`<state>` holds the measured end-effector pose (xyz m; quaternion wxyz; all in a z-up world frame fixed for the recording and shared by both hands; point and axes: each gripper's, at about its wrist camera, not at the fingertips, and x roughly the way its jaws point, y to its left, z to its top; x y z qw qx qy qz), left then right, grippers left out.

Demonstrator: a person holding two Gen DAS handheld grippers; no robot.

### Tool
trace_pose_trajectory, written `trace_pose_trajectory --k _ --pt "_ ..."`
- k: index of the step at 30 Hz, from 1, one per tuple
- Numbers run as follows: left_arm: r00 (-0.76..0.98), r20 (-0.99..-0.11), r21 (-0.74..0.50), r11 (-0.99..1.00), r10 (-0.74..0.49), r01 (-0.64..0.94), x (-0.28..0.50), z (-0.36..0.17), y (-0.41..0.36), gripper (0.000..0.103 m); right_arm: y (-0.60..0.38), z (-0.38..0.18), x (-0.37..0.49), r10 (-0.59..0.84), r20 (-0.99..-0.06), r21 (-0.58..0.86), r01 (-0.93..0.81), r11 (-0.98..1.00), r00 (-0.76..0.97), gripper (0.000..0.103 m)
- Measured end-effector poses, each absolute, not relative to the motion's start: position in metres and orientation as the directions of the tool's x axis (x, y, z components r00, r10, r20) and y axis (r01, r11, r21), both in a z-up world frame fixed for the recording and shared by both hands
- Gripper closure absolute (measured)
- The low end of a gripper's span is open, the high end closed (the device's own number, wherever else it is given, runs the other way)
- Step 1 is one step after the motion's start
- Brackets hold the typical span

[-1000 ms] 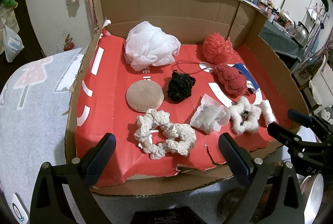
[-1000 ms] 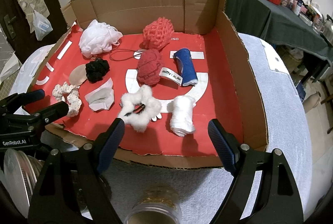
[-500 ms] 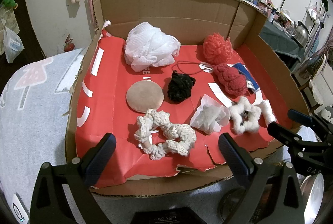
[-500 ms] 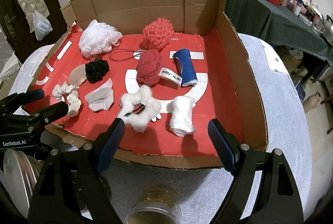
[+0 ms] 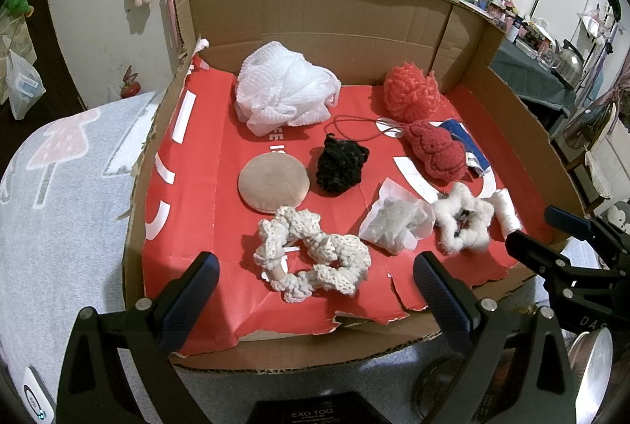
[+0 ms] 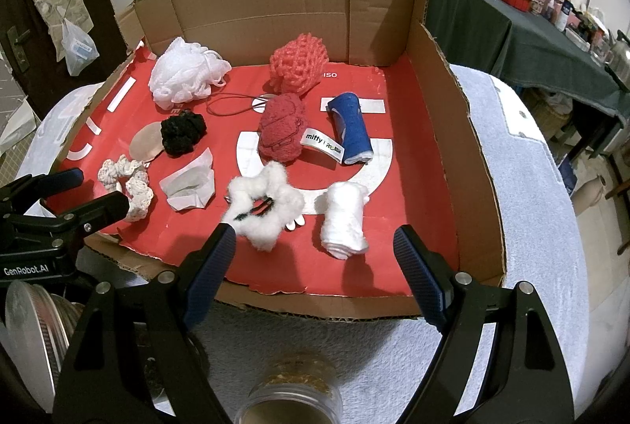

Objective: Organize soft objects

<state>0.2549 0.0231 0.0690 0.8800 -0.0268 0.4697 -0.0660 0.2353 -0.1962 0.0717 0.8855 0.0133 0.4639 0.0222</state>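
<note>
I hold two grippers at the near edge of a shallow cardboard tray (image 6: 445, 132) lined in red. My left gripper (image 5: 315, 284) and my right gripper (image 6: 315, 250) both have their jaws spread wide, nothing between them.

Readable writing: a white tag (image 6: 323, 144) says "miffy"; it lies between a dark red fuzzy bundle (image 6: 280, 132) and a blue rolled cloth (image 6: 350, 128). "ISO" is printed in white on the red lining near the back wall. My left gripper's body reads "GenRobot.AI" in the right view, and "EXO TOO" shows at the bottom of the left view.

The soft things lie apart on the lining: a white mesh puff (image 5: 283, 93) and a coral knit ball (image 5: 411, 95) at the back, a black scrunchie (image 5: 339, 166) beside a tan round pad (image 5: 272, 183), a cream crochet scrunchie (image 5: 311, 254), a crumpled white packet (image 5: 395, 225), a fluffy white scrunchie (image 6: 264, 205), a white rolled cloth (image 6: 343, 221).

The tray sits on a pale grey towel (image 6: 527, 195). Plush toys hang on the white wall; a cluttered table with a dark green cloth (image 6: 500, 34) stands to the right.
</note>
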Motion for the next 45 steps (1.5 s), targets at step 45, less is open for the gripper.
trace_pose_trajectory --k 45 --pt "0.787 -0.597 -0.110 0.988 -0.155 0.111 0.083 0.127 0.026 0.000 -0.177 0.132 0.075 -0.002 -0.617 -0.054 -0.040 0.998 0.787 0.009"
